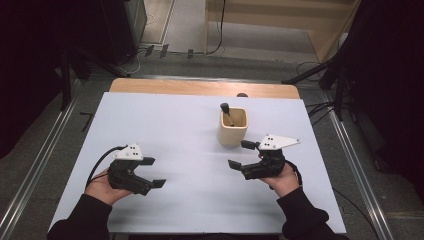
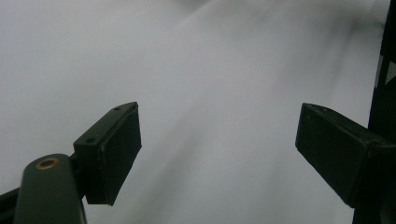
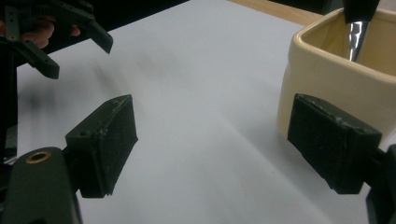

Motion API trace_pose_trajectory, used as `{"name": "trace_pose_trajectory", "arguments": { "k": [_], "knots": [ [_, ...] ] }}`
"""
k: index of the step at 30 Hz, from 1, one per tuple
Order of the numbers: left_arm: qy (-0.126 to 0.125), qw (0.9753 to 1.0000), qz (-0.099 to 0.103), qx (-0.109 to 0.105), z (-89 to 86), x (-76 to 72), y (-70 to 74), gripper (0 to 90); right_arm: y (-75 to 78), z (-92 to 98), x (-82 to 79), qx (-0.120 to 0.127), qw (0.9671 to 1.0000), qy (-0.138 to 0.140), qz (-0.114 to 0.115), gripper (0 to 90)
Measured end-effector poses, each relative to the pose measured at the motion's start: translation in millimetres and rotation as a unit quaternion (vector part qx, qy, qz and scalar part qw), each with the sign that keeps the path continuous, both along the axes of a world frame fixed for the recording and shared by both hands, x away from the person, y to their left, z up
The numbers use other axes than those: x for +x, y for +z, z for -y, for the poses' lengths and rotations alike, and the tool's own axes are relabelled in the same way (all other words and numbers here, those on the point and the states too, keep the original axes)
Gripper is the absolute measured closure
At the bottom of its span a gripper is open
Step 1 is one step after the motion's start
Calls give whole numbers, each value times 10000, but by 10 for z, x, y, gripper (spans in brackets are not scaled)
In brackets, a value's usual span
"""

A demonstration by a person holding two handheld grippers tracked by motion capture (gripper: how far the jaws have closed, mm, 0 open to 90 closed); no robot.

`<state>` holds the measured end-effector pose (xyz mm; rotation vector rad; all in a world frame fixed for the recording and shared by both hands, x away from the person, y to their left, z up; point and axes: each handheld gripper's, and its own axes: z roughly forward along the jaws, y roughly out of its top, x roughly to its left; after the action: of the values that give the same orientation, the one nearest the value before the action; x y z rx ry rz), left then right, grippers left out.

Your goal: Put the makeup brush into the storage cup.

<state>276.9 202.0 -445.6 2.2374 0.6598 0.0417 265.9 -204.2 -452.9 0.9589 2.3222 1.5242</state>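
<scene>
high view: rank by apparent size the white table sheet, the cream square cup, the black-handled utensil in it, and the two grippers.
1. White table sheet, by far the largest.
2. Left gripper and right gripper: look alike, not ranked.
3. Cream square cup, somewhat smaller.
4. Black-handled utensil, smallest; its lower part is hidden in the cup.

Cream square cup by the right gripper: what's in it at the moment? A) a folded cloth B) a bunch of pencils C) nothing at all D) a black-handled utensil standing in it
D: the cream cup holds a black-handled utensil leaning inside, its shiny metal shaft showing in the right gripper view.
</scene>
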Motion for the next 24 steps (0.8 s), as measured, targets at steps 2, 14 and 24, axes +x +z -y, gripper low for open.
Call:
{"name": "trace_pose_trajectory", "arguments": {
  "k": [2,14,24],
  "knots": [
    [-6,10000,7,-6,-4,3,1,151,-13,7,-19,-14,10000,4,7,161],
    [-8,10000,41,-35,-8,1,0,151,-75,119,-126,-49,10000,-50,26,161],
    [-7,9999,90,-48,-6,-9,1,151,-113,214,-220,-161,9999,-8,26,161]
  ]
}}
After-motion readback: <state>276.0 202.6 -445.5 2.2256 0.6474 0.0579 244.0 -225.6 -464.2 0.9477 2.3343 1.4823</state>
